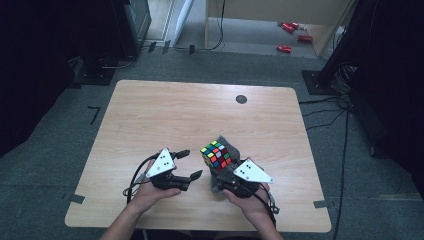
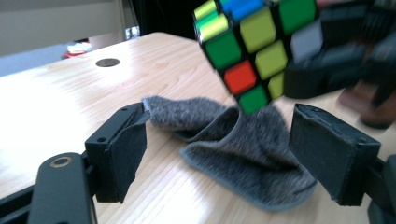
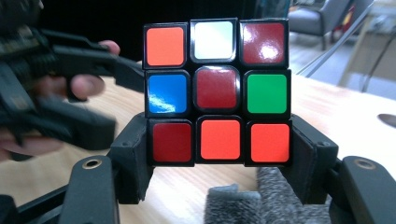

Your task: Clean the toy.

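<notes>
A scrambled Rubik's cube (image 1: 216,155) is held just above the wooden table (image 1: 165,110), near its front edge. My right gripper (image 1: 223,169) is shut on it; in the right gripper view the two jaws clamp the cube's (image 3: 217,88) bottom row from both sides. A grey cloth (image 1: 231,145) lies crumpled on the table under and behind the cube. My left gripper (image 1: 190,163) is open to the cube's left, its jaws empty. In the left gripper view its pads (image 2: 126,149) stand wide apart, with the cloth (image 2: 252,158) on the table beyond them and the cube (image 2: 252,46) above it.
A small black round mark (image 1: 241,99) sits at the table's far right. Dark equipment stands at the left and right of the table, cables (image 1: 325,107) trail on the floor at the right, and red objects (image 1: 285,48) lie on the floor beyond.
</notes>
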